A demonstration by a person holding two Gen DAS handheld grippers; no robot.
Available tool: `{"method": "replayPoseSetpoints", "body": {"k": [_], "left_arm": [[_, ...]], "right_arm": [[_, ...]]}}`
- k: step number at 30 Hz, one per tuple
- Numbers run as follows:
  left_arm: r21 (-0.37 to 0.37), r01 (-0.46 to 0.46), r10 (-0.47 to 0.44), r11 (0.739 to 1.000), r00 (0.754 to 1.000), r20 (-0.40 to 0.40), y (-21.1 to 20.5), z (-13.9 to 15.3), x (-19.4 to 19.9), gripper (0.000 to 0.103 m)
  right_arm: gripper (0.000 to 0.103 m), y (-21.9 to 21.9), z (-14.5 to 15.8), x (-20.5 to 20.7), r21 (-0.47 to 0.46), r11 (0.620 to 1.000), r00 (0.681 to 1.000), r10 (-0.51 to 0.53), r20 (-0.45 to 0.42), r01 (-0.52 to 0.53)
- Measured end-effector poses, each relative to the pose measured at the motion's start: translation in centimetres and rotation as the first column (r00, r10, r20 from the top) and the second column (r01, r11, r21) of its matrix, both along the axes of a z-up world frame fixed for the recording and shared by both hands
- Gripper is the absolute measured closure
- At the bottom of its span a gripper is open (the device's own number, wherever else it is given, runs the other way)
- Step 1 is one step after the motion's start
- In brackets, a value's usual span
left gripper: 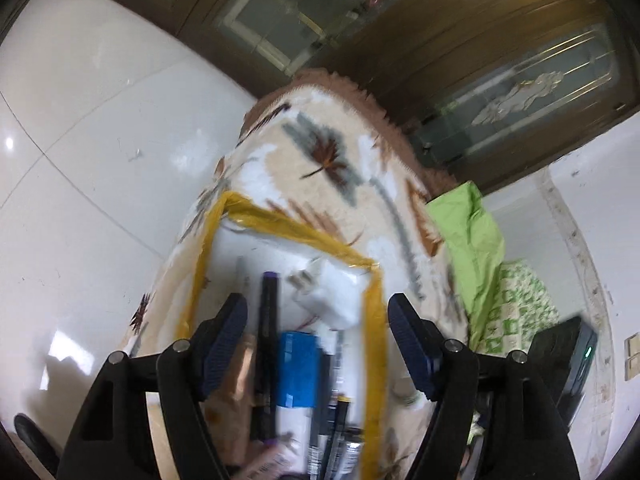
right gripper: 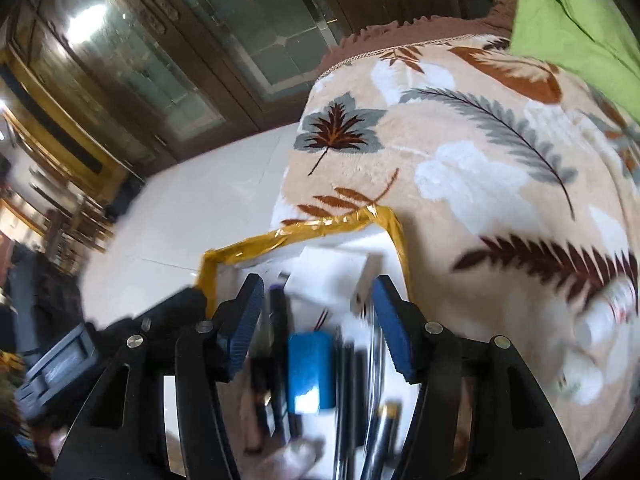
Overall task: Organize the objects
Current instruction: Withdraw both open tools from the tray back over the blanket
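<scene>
A white box with a yellow taped rim (left gripper: 374, 320) (right gripper: 280, 236) lies on a leaf-patterned blanket. Inside are a white charger (left gripper: 336, 292) (right gripper: 332, 272), a black marker with a purple end (left gripper: 268, 340) (right gripper: 278, 320), a blue-capped tube (left gripper: 298, 368) (right gripper: 310, 364) and several dark pens (left gripper: 336, 420) (right gripper: 352, 384). My left gripper (left gripper: 318, 344) is open above the box, its fingers on either side of the contents. My right gripper (right gripper: 318, 328) is open above the same box. Neither holds anything.
The leaf-patterned blanket (left gripper: 320, 152) (right gripper: 480, 160) covers a raised surface. A green cloth (left gripper: 472, 232) (right gripper: 572, 28) lies at its far edge. White floor tiles (left gripper: 100, 140) and dark wooden glass-fronted cabinets (left gripper: 500, 60) (right gripper: 160, 60) surround it. A white bottle-like object (right gripper: 608, 312) lies on the blanket, blurred.
</scene>
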State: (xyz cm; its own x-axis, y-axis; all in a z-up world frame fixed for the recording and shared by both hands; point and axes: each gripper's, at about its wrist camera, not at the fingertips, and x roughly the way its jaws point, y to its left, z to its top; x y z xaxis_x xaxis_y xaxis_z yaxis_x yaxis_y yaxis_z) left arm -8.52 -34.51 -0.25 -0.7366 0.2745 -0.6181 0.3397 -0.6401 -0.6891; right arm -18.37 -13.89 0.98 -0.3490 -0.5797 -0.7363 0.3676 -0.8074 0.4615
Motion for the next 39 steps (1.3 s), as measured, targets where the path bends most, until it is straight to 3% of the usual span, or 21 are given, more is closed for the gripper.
{"method": "replayPoseSetpoints", "body": {"k": [5,8,14,16,19,21,25,28,32,37,39], "left_arm": [[-0.124,0.073,-0.083,0.990,0.994,-0.073,5.7,3.3,1.7,0.030],[-0.125,0.144,-0.154,0.982,0.985,-0.075,10.4,3.4,2.6,0.030],[-0.017,0.255,-0.254,0.967,0.967,0.010,18.6,0.1,3.7,0.030],[-0.038,0.282,-0.280,0.959,0.959,0.046,20.8,-1.0,3.8,0.030],[-0.142,0.341,-0.329,0.929,0.939,0.105,23.0,-2.0,4.0,0.030],[-0.165,0.345,-0.329,0.924,0.937,0.117,23.1,-2.3,3.9,0.030],[-0.137,0.337,-0.324,0.931,0.940,0.108,22.5,-2.9,3.7,0.030],[-0.149,0.332,-0.319,0.931,0.942,0.105,22.7,-3.0,3.4,0.030],[-0.203,0.308,-0.301,0.930,0.952,0.066,22.6,-2.2,3.4,0.030],[-0.177,0.281,-0.276,0.943,0.960,0.047,21.5,-2.3,3.2,0.030],[-0.166,0.282,-0.275,0.945,0.959,0.064,21.5,-2.7,2.8,0.030]], "right_arm": [[0.046,5.9,1.2,3.2,-0.006,1.000,1.000,-0.009,0.003,0.009],[0.046,11.0,1.3,5.2,-0.002,0.999,0.999,-0.041,-0.004,0.041],[0.046,19.4,-0.1,7.5,0.038,0.993,0.994,-0.108,0.000,0.108],[0.046,21.3,-0.7,7.7,0.068,0.990,0.993,-0.121,0.005,0.120],[0.046,23.9,-1.6,7.6,0.028,0.990,0.989,-0.141,0.044,0.140],[0.046,24.3,-1.9,7.4,0.028,0.990,0.989,-0.141,0.034,0.140],[0.046,23.2,-3.1,6.1,0.053,0.993,0.992,-0.111,0.061,0.108],[0.046,22.7,-3.8,4.3,0.001,0.991,0.985,-0.133,0.111,0.134],[0.046,21.7,-5.1,0.9,-0.036,0.968,0.950,-0.235,0.204,0.248],[0.046,19.4,-6.1,-2.8,-0.029,0.942,0.911,-0.315,0.265,0.334],[0.046,18.6,-6.3,-3.8,0.031,0.929,0.894,-0.363,0.264,0.369]]}}
